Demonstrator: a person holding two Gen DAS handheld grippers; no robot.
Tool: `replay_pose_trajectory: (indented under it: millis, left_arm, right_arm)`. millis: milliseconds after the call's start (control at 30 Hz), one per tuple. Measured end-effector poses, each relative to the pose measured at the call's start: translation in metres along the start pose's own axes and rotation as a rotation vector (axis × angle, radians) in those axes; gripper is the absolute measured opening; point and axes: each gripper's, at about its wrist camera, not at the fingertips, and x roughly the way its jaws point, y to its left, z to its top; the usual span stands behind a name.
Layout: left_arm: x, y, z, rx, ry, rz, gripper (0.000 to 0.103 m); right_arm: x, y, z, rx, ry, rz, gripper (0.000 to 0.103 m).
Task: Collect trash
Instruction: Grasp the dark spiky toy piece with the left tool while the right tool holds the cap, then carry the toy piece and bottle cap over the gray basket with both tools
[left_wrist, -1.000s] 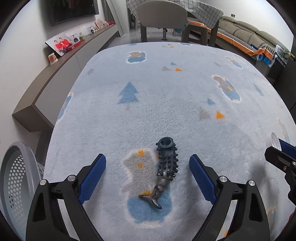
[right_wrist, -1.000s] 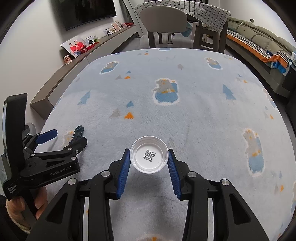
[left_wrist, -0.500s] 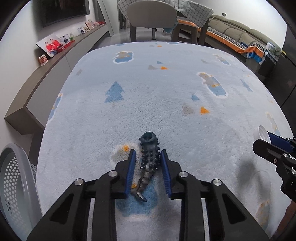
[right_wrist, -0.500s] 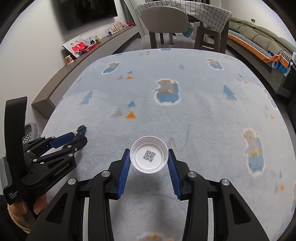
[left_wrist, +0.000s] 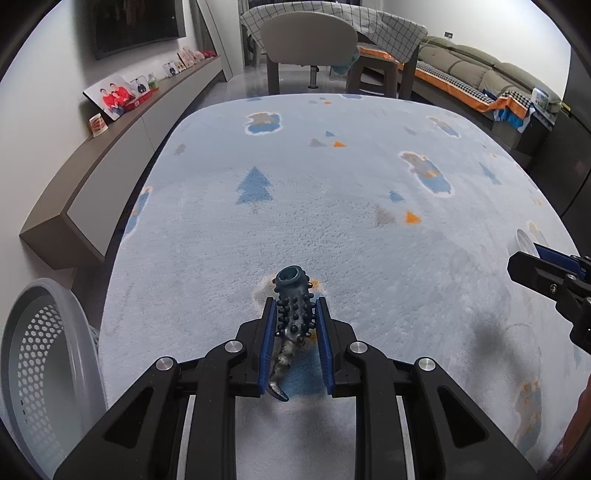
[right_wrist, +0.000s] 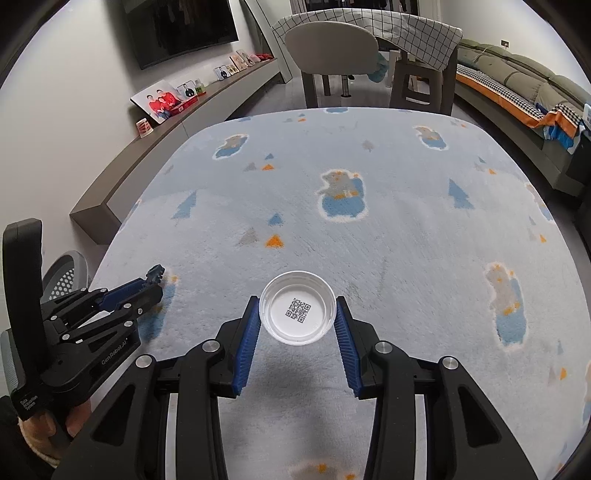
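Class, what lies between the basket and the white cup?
The left hand-held gripper, shut on a spiky toy, over rug; right wrist view shows basket and cup.

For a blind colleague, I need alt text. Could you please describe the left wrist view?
The left gripper is shut on a dark spiked rubber toy lying on a pale blue rug. A grey perforated basket stands at the left edge, and the right gripper with a white cup shows at the right edge.
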Motion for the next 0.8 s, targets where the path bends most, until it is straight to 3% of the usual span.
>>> replay_pose_trajectory:
  millis: [500, 800]
  left_arm:
    - [-0.074, 0.048, -0.025, -0.062, -0.071, -0.006, 0.021]
    - [-0.111, 0.101, -0.049, -0.111, -0.094, 0.081, 0.021]
  right_arm:
    - [-0.019, 0.061, -0.002, -0.068, -0.05, 0.048, 0.039]
    - [-0.023, 0.124, -0.005, -0.144, -0.055, 0.137, 0.039]
